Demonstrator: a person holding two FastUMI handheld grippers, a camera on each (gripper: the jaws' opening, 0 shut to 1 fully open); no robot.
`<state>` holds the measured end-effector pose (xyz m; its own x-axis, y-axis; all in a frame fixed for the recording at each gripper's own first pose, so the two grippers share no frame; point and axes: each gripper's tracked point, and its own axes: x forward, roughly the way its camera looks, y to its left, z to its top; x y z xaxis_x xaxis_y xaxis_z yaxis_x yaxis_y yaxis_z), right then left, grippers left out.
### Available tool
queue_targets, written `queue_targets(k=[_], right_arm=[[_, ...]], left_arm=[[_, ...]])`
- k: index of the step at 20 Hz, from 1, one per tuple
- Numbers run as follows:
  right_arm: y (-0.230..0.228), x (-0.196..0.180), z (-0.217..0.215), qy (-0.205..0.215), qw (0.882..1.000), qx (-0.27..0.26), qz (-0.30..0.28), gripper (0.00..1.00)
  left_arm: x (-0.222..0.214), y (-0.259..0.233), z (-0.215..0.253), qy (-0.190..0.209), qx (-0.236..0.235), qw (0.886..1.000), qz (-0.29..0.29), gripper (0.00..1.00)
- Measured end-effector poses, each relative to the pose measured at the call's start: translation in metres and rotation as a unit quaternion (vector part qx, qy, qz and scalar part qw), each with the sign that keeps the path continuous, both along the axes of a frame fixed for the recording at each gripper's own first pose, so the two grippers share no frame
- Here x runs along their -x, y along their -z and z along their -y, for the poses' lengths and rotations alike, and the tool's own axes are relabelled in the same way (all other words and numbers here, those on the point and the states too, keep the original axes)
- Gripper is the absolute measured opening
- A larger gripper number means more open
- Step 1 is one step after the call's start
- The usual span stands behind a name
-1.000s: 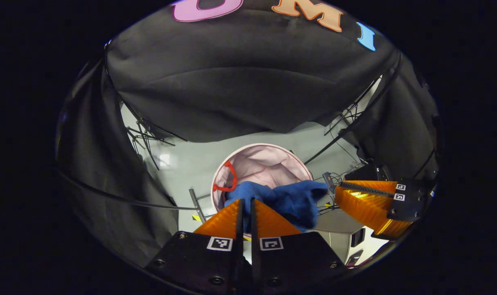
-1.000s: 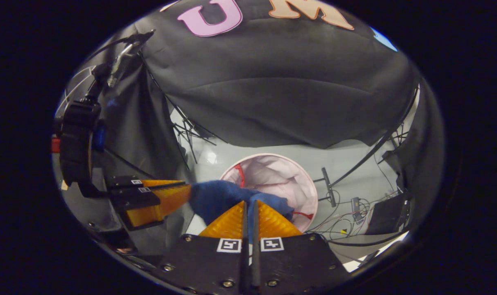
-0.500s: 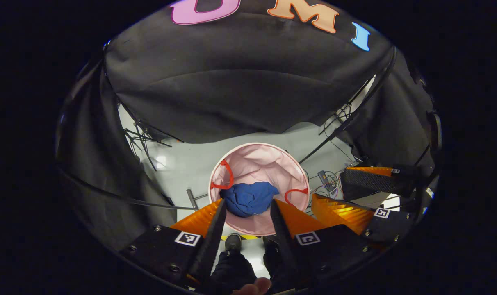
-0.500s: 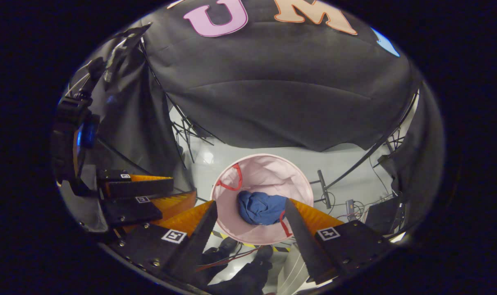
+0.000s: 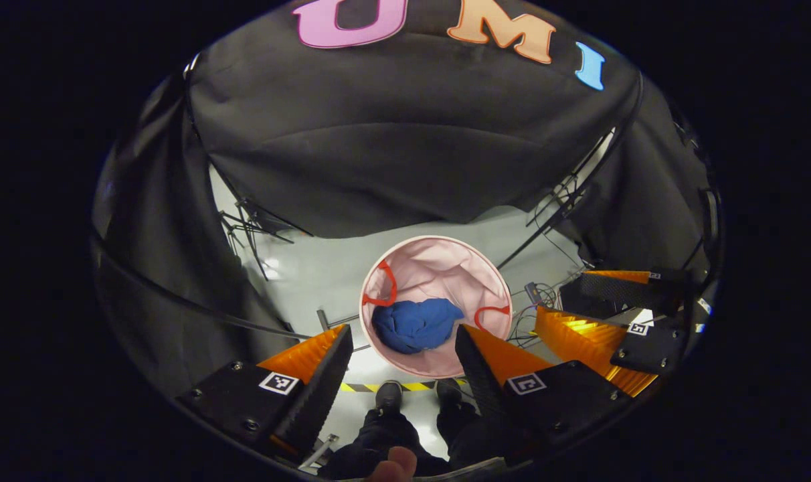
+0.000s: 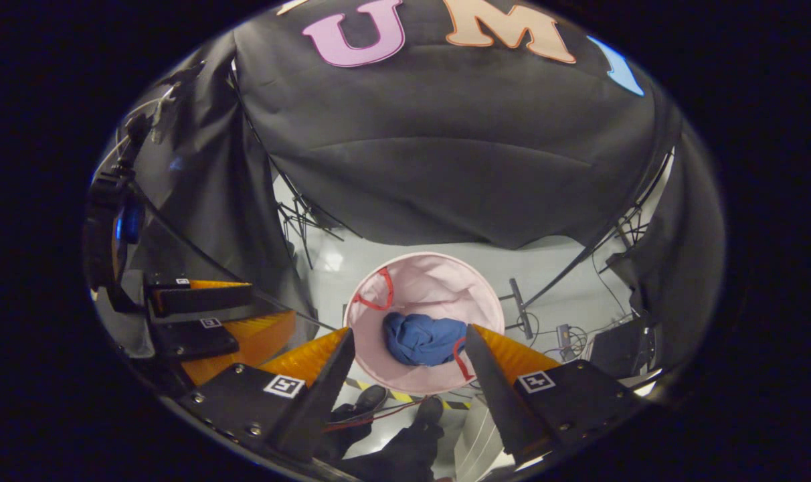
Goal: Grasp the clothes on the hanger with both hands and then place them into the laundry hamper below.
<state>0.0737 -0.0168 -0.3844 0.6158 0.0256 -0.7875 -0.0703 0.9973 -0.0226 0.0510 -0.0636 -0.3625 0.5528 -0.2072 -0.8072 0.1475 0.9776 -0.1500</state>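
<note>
Grippers spread wide above the hamper, holding nothing.
I see my left gripper (image 5: 404,328) and right gripper (image 6: 409,332) both empty, high over the pink hamper (image 5: 476,268) on the floor (image 5: 305,268); the blue clothes (image 5: 415,325) lie bunched inside it, near its red handles (image 5: 387,294).

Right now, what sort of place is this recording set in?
Likely a staged recording booth, not a home: black cloth walls it, stands and cables sit on a pale floor, and a hamper holds blue clothes.
</note>
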Motion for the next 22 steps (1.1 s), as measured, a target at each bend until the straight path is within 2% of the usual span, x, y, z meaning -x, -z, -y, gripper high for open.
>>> queue_targets(k=[11,15,18,19,20,22], right_arm=[[-0.090,-0.015,-0.013,0.011,0.995,-0.011,0.103,0.99],[-0.136,-0.019,-0.018,0.015,0.987,-0.019,0.157,1.00],[-0.173,-0.013,-0.023,0.018,0.980,-0.027,0.197,0.99],[-0.182,-0.006,-0.022,0.018,0.978,-0.023,0.204,0.94],[-0.193,-0.002,-0.022,0.020,0.977,-0.022,0.213,0.99],[-0.213,0.004,-0.022,0.030,0.971,-0.022,0.235,1.00]], left_arm=[[-0.001,-0.076,-0.033,-0.050,0.009,0.995,0.089,0.98],[-0.005,-0.135,-0.041,-0.070,0.013,0.984,0.160,0.97],[0.001,-0.172,-0.041,-0.067,0.013,0.976,0.206,0.97],[0.002,-0.179,-0.044,-0.064,0.006,0.973,0.222,0.97],[-0.001,-0.186,-0.045,-0.060,0.000,0.969,0.241,0.97],[-0.001,-0.196,-0.046,-0.052,-0.007,0.963,0.263,0.96]])
